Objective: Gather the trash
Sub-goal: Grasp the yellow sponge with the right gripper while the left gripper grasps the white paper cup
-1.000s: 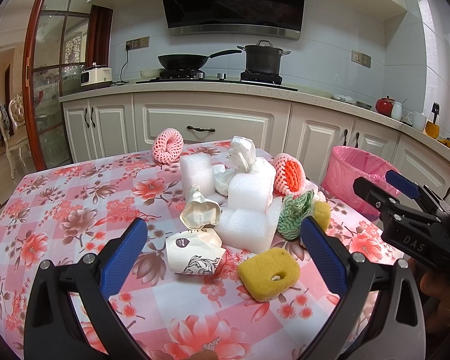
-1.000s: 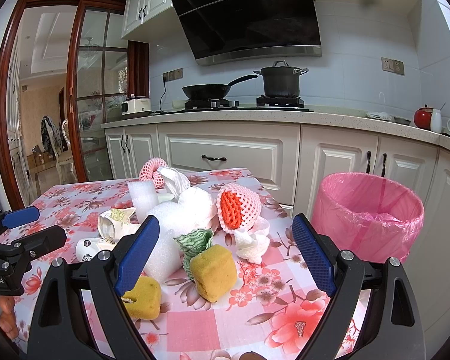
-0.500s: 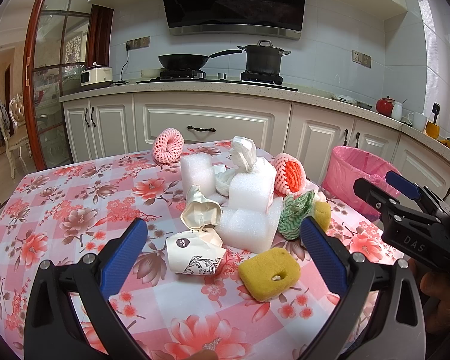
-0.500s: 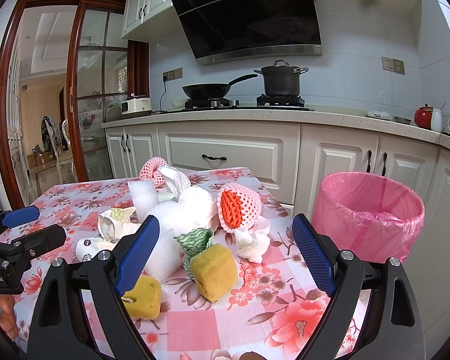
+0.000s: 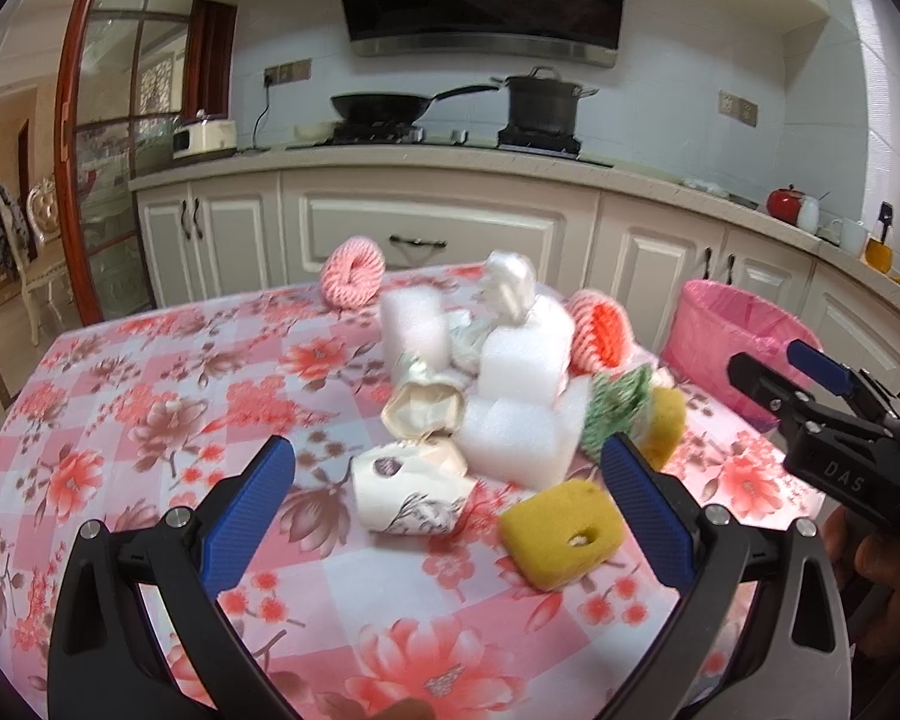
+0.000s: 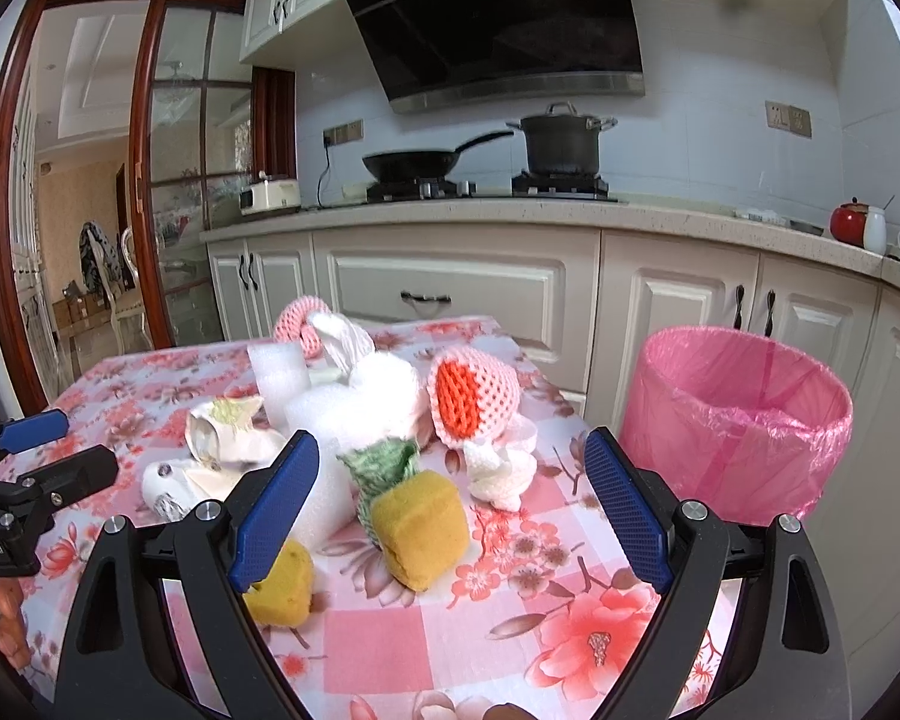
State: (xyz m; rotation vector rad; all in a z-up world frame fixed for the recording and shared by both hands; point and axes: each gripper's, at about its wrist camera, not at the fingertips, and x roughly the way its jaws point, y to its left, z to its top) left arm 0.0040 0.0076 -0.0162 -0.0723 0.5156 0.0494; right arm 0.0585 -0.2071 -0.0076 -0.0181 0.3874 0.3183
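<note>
Left gripper jaws apart, empty, hovering over near table edge; paper cup lies on side between its fingers, flat yellow sponge just right. Right gripper also apart, empty, yellow sponge cube framed between fingers. Farther: white foam blocks, red fruit net, pink fruit net. Pink-lined bin far right, beside table. Step judged: approach, nothing yet grasped. Next: descend, close on nearest piece, carry to bin.
</note>
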